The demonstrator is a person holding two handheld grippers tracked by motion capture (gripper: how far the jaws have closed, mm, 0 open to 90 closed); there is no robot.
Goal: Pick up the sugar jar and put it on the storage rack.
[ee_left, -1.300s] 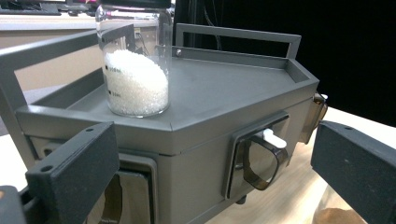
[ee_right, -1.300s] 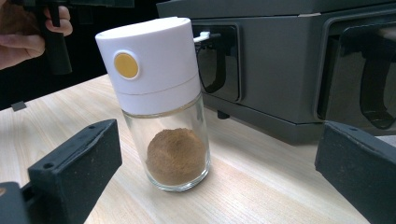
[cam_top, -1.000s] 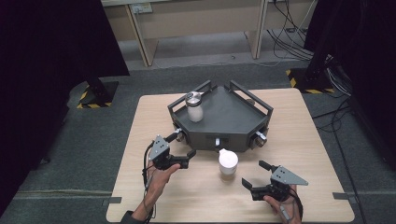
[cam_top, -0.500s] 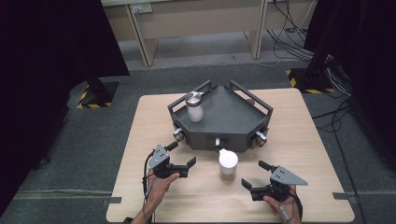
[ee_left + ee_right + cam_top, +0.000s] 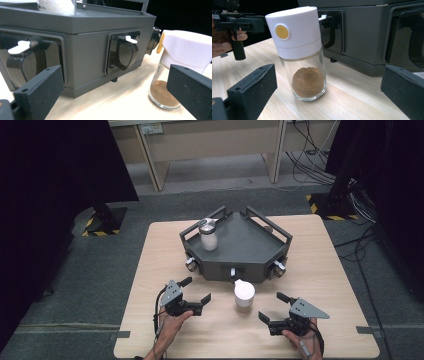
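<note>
On the desk (image 5: 150,270), just in front of a dark grey angular rack (image 5: 245,245), a glass spice jar (image 5: 244,295) with a white cap and brown powder is stood upright, apart from both grippers; a second jar (image 5: 208,235) is seen on the rack's top. The left gripper (image 5: 196,290) and right gripper (image 5: 272,307) are held spread and empty to either side of the spice jar. An approach step is judged in hand; next, one gripper's jaws must be brought around the glass body and closed squarely.
</note>
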